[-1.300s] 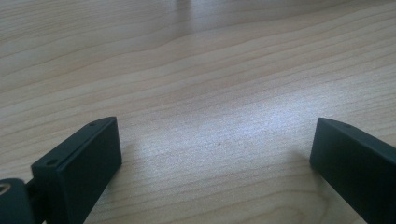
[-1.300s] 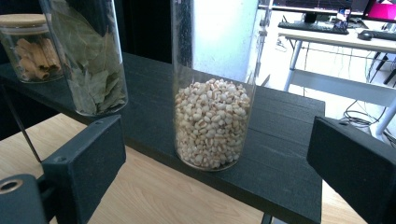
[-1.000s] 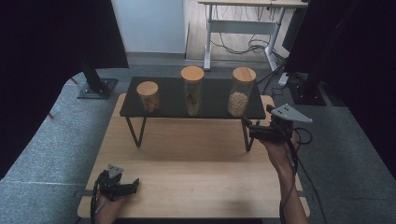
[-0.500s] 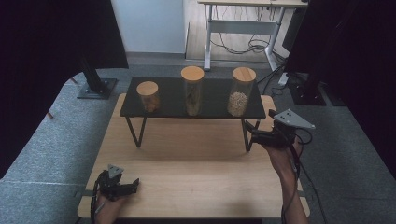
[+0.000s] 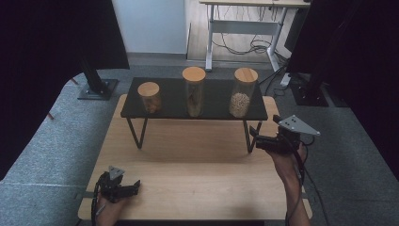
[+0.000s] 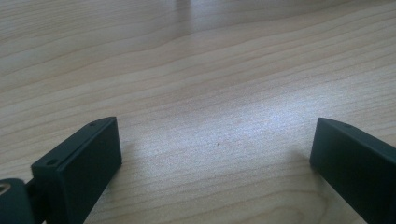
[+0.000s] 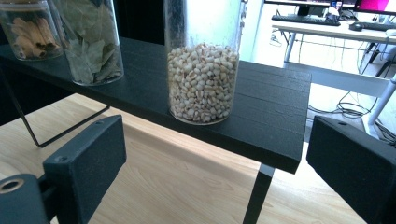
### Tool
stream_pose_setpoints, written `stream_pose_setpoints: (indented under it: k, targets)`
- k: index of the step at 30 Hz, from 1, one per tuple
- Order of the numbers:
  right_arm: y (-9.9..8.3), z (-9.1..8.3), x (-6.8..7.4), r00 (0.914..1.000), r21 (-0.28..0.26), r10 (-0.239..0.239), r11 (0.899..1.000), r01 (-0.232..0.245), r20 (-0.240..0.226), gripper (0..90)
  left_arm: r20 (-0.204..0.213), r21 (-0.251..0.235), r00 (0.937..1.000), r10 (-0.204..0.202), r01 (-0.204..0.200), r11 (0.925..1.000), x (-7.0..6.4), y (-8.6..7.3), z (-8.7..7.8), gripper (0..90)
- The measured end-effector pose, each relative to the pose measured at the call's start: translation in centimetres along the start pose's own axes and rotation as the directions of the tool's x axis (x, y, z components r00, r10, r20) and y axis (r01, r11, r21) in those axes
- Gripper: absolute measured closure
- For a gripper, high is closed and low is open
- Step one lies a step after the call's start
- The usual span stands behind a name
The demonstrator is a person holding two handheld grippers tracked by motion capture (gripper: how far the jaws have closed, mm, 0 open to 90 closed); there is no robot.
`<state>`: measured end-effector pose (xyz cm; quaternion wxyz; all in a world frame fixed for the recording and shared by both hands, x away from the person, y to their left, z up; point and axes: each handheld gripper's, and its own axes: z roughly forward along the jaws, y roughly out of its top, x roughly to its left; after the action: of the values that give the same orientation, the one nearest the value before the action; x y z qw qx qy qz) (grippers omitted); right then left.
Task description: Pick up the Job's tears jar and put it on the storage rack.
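Three glass jars with wooden lids stand on a black shelf (image 5: 211, 101): a short one (image 5: 149, 97) at the left, a tall one with leaves (image 5: 193, 91) in the middle, and one half full of pale beans (image 5: 243, 92) at the right. My right gripper (image 5: 255, 135) is open, just off the shelf's right front corner, with its jaws toward the bean jar (image 7: 203, 60). My left gripper (image 5: 134, 187) lies open low over the bare wood near the table's front left edge, nothing between its jaws (image 6: 217, 154).
The shelf (image 7: 261, 112) rests on thin black wire legs (image 5: 137, 133) on a light wooden table (image 5: 197, 174). Grey carpet surrounds the table. A black stand base (image 5: 98, 88) sits at the back left, a desk frame with cables (image 5: 244, 33) behind.
My right gripper has drifted slightly down and to the right, away from the shelf corner. The left gripper has not moved.
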<state>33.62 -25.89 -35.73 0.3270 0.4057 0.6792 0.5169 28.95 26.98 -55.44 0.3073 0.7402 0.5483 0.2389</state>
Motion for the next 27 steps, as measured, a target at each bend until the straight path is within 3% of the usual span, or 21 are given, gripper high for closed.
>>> stream_pose_setpoints:
  k: [27]
  targets:
    - [-3.0, -1.1, -0.2, 0.9997, 0.020, 0.016, 1.000, -0.016, 0.021, 4.4, 0.001, 0.004, 1.0000, -0.001, 0.001, 1.0000, 0.0, 0.0, 0.0, 1.9]
